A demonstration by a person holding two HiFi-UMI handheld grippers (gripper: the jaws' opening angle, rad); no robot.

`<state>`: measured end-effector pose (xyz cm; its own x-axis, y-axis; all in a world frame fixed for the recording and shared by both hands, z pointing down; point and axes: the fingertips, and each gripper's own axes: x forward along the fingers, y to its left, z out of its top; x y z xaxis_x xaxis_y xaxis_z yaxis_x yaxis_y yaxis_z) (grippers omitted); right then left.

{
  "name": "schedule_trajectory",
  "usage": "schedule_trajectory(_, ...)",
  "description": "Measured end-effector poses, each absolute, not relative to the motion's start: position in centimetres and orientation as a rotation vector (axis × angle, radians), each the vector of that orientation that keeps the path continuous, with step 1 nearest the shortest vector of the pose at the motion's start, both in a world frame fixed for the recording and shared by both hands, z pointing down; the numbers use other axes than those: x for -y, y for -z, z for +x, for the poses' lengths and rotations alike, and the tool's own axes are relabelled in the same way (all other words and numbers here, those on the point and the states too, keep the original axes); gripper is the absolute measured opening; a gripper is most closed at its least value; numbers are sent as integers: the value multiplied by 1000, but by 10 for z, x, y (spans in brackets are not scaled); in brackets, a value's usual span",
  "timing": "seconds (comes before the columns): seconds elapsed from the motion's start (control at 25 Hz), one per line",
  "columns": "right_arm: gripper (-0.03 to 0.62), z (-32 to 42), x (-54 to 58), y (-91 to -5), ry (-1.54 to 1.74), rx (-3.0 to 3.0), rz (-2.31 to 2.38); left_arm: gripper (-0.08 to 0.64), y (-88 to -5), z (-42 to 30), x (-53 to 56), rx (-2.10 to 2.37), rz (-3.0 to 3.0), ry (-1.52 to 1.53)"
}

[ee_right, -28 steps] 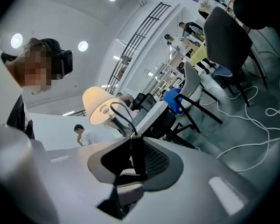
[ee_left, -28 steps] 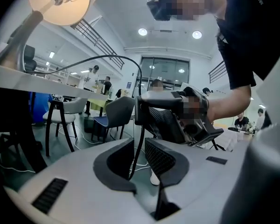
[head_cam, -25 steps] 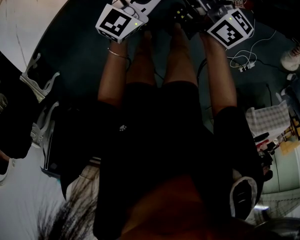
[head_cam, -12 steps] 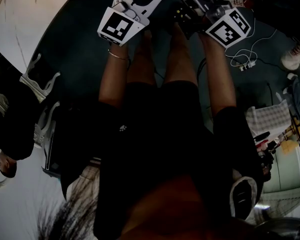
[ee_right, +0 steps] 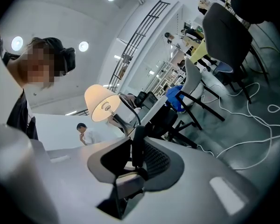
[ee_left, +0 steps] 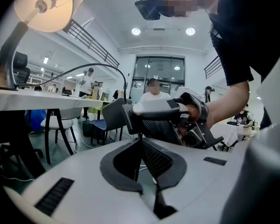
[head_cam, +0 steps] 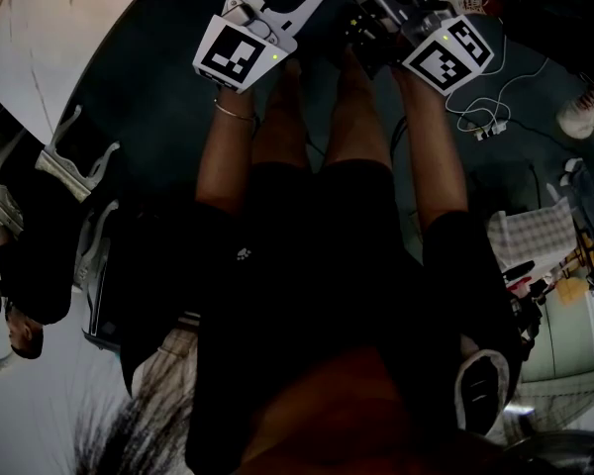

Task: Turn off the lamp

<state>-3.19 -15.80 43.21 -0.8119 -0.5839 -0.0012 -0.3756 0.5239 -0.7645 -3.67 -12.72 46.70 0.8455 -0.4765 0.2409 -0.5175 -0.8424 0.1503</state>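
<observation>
Lamp (ee_right: 102, 107) aglow, well beyond right gripper (ee_right: 137, 136)

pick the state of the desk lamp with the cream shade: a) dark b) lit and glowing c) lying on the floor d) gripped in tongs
b: the cream-shaded desk lamp glows warm yellow in both gripper views, standing on the white table.

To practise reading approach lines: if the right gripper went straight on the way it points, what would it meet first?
Probably the lit lamp; nothing nearer shows beyond the right gripper, though depth is unclear.
</observation>
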Motion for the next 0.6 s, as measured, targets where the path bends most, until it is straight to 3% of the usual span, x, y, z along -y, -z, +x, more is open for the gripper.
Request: schedule_trajectory(0.6, 74, -32, 154, -437, 1190, -2502, -818, 14, -475, -37, 125, 774, 2777, -272)
